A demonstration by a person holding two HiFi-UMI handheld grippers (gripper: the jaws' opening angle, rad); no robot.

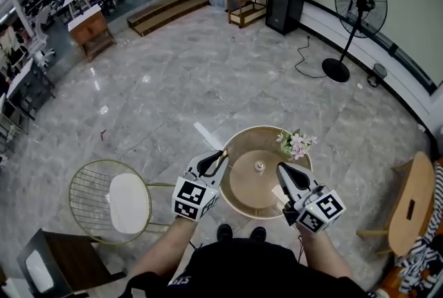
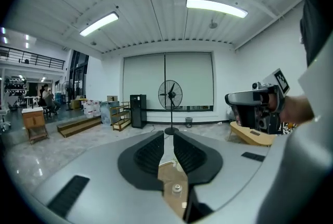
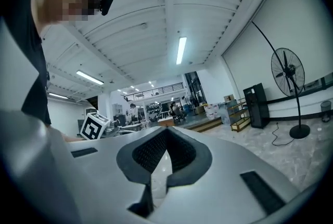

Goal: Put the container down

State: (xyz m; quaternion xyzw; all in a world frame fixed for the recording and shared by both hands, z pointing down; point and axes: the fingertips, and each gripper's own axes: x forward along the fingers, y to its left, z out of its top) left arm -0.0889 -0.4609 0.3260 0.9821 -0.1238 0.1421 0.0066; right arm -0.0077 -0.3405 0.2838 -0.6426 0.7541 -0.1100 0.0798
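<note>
A round table (image 1: 239, 144) with a gold rim and a brown top stands right below me. A small pale knob-like object (image 1: 259, 166) sits at its centre; it also shows low between the left jaws (image 2: 177, 188). Whether it is the container I cannot tell. My left gripper (image 1: 221, 155) hovers over the table's left rim, its jaws a narrow gap apart with nothing between them (image 2: 168, 137). My right gripper (image 1: 279, 166) hangs over the right side of the top, its tips meeting on nothing (image 3: 166, 132). Neither gripper holds anything.
A bunch of pink and white flowers (image 1: 296, 143) stands at the table's far right rim. A gold wire chair (image 1: 111, 203) with a white cushion is to the left, a wooden chair (image 1: 408, 203) to the right, and a standing fan (image 1: 353, 13) farther back.
</note>
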